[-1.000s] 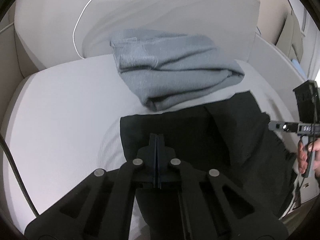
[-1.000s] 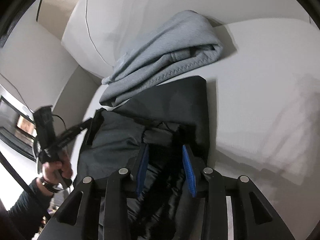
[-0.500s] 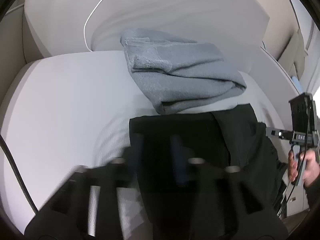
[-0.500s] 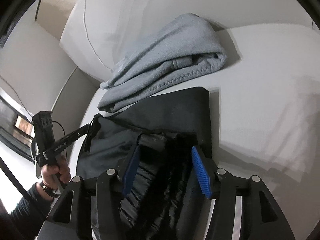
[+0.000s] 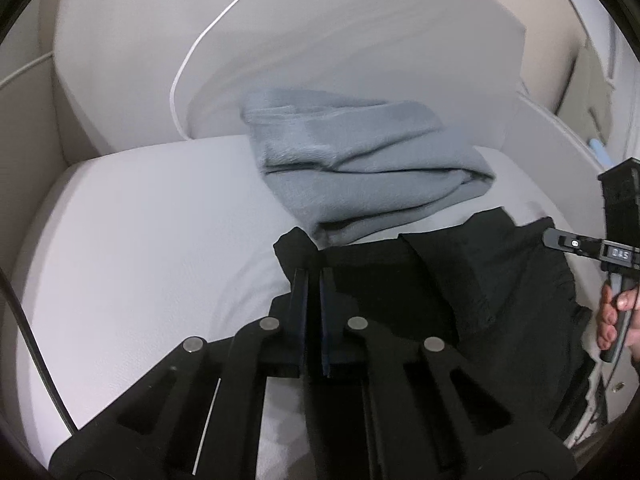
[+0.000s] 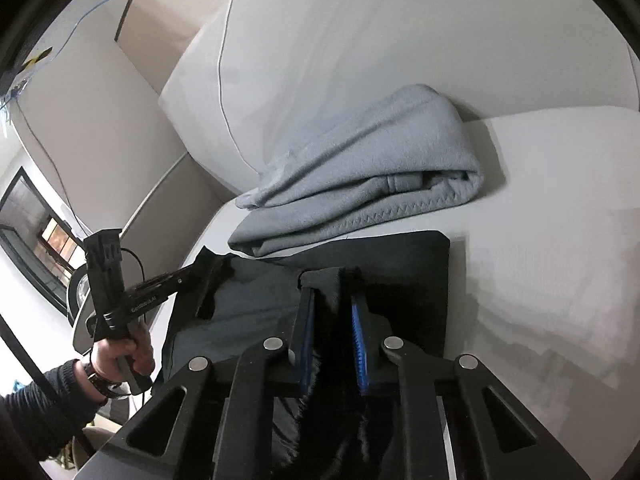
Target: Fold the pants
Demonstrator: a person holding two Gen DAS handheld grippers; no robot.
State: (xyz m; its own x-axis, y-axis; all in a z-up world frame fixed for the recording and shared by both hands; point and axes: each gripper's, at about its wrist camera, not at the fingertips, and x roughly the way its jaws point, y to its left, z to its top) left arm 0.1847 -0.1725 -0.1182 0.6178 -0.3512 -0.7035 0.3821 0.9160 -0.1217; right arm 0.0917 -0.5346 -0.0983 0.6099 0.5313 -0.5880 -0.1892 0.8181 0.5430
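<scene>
Both tongs have just been closing and now pinch black cloth: my left gripper (image 5: 313, 276) and right gripper (image 6: 332, 300) each clamp the pants (image 5: 460, 280) at the near edge, which runs across between them. Dark, half-folded, they lie on the white cushion (image 5: 140, 220) just before the grey blanket (image 6: 360, 184).

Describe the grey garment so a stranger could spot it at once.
On the white sofa seat cushion, against the back cushion, lies a folded light grey sweatshirt. It lies just behind the black pants, and its soft grey fleece sets it apart.
</scene>
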